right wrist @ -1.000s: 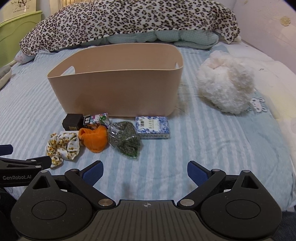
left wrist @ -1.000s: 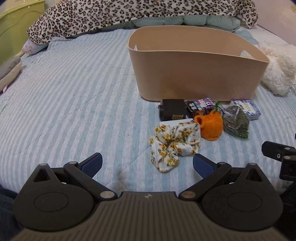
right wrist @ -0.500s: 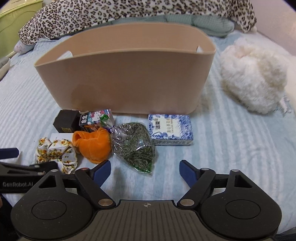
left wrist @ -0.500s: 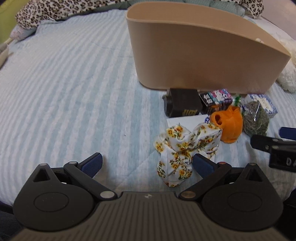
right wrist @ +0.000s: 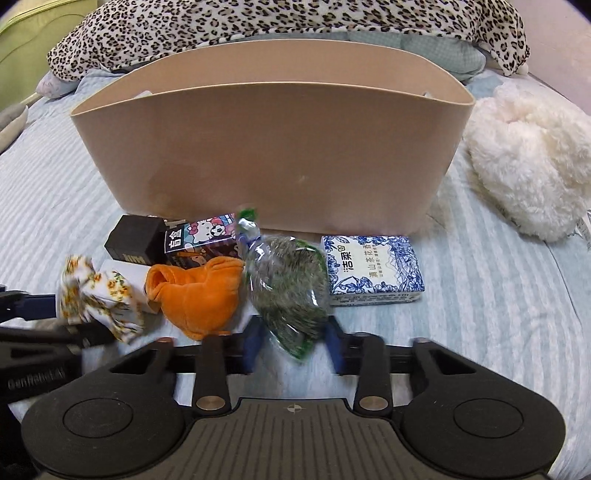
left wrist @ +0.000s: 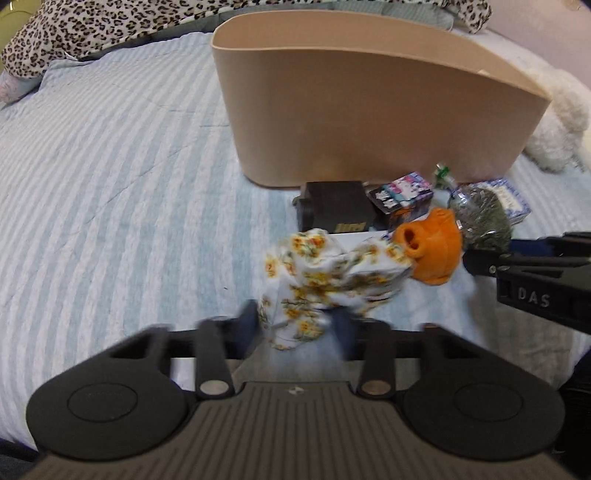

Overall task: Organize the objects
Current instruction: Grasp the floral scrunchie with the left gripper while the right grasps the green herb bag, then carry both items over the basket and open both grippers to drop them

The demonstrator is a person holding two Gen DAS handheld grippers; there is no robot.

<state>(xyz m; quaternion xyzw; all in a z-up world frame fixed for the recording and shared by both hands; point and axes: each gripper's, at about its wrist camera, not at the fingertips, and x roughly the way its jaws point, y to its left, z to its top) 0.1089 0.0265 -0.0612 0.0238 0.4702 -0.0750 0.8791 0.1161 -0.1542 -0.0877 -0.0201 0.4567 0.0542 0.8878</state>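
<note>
A tan bin (left wrist: 369, 110) (right wrist: 273, 140) stands on the striped bed. In front of it lie a black box (left wrist: 334, 208), a cartoon box (left wrist: 402, 194), an orange plush (left wrist: 430, 245) (right wrist: 199, 291), a bag of dried leaves (right wrist: 286, 288) and a blue-and-white box (right wrist: 373, 269). My left gripper (left wrist: 297, 325) has closed on the near end of the floral cloth (left wrist: 325, 280) (right wrist: 96, 291). My right gripper (right wrist: 291, 341) has closed on the near end of the leaf bag. Both gripper images are motion-blurred.
A white fluffy plush (right wrist: 528, 162) lies right of the bin. A leopard-print blanket (right wrist: 288, 18) runs along the back. A green container (right wrist: 26, 48) is at the far left. The striped bedspread (left wrist: 110, 184) stretches left of the objects.
Both grippers moved forward and their jaws closed from wide open: the left around the floral cloth, the right around the leaf bag.
</note>
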